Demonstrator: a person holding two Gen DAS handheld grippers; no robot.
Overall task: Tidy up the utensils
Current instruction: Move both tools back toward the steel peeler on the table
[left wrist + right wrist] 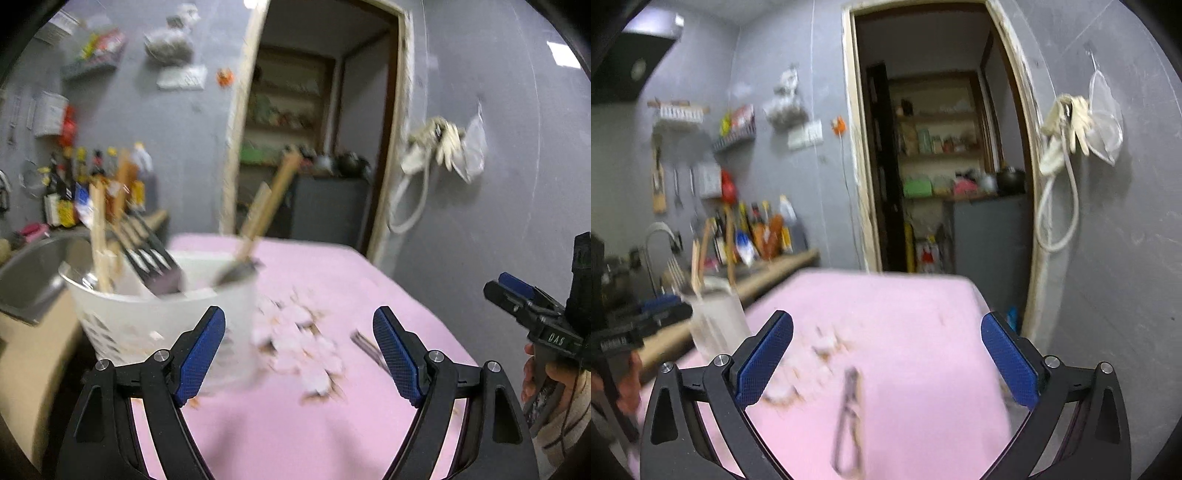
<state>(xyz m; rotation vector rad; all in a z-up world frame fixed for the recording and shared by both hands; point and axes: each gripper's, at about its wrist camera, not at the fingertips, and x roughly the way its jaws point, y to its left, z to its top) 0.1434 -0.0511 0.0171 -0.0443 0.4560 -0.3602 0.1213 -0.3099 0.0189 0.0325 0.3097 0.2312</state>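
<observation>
Both views motion-blurred; detail soft.

Left gripper: fingers spread wide, blue pads apart, nothing between them; it hangs over a pink tablecloth.

White perforated utensil holder at 10 o'clock from the left gripper, just beyond the left pad, standing on the cloth near its left edge; inside it a black slotted spatula, a wooden-handled spoon leaning toward 1 o'clock, and pale wooden sticks, possibly chopsticks.

Patch of pale flowers printed on the cloth at 12 o'clock between the pads; metal tongs just inside the right pad, blurred.

Steel sink at 9 o'clock; sauce bottles behind it along the grey wall.

Right gripper: fingers spread at their widest, pads holding nothing; the tongs lie on the cloth at 6 o'clock, below and between the pads, touching neither. Holder at 9 o'clock in the right wrist view.

Open doorway with pantry shelves at 12 o'clock.

The person's hand grips the right gripper's handle at 3 o'clock in the left wrist view.
</observation>
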